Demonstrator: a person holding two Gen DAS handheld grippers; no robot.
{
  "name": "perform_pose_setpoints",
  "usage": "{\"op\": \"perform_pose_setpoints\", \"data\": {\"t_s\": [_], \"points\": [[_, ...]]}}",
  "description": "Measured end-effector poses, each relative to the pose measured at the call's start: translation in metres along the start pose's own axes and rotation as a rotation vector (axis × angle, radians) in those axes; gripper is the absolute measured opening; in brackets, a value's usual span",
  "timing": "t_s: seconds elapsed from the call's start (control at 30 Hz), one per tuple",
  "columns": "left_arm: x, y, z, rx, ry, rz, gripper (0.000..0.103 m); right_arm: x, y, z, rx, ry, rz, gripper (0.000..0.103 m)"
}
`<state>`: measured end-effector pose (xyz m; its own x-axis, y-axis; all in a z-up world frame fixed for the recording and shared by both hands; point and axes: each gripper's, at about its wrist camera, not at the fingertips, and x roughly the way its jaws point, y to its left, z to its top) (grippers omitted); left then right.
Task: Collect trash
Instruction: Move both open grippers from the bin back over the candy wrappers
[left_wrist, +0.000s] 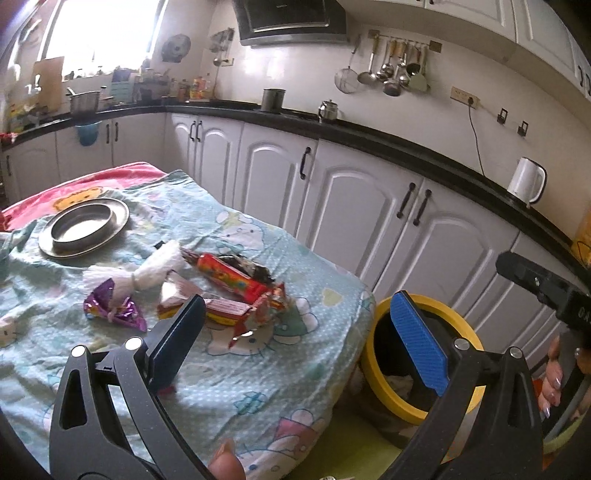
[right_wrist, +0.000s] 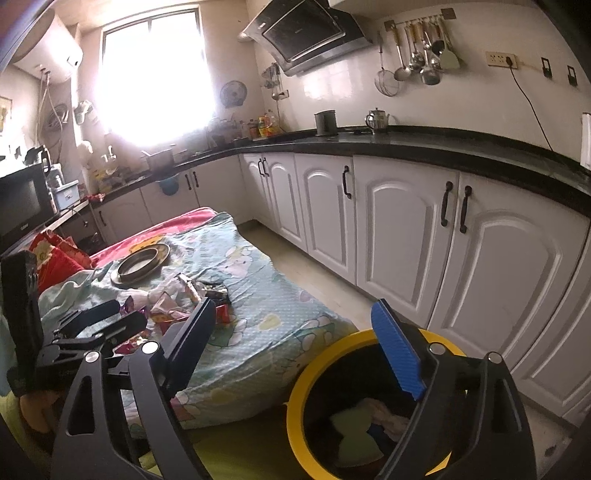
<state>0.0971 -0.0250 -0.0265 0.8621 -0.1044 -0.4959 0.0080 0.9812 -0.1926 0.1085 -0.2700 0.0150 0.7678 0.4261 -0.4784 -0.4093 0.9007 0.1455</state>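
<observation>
on the low table, centre-left of the left wrist view, the trash sits in a loose pile on a light blue cartoon cloth (left_wrist: 258, 387): a red wrapper (left_wrist: 231, 277), a purple foil wrapper (left_wrist: 114, 308), a pink-and-yellow wrapper (left_wrist: 207, 304) and a white tied bundle (left_wrist: 136, 271). a round metal plate (left_wrist: 84, 227) lies apart from them, upper left of the frame. lower right of the frame, a yellow-rimmed bin (left_wrist: 376, 365) stands just beside the table edge. left gripper (left_wrist: 303, 343) has its fingers spread wide, nothing between them, near finger over the cloth, blue pad over the bin. right edge of the frame shows a hand (left_wrist: 554, 376) on the other tool. in the right wrist view the right gripper (right_wrist: 295, 354) is also spread wide and empty, blue pad over the bin (right_wrist: 295, 406), which holds some crumpled pale and yellow-green scraps (right_wrist: 354, 424). white cabinets (right_wrist: 399, 236) run along the right.
</observation>
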Motion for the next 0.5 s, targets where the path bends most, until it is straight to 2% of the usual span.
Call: {"op": "perform_pose_setpoints", "data": {"t_s": [0.5], "points": [[-0.01,0.041,0.004,-0.091,-0.037,0.063,0.092,0.012,0.031,-0.004,-0.067,0.027,0.028,0.083]]}}
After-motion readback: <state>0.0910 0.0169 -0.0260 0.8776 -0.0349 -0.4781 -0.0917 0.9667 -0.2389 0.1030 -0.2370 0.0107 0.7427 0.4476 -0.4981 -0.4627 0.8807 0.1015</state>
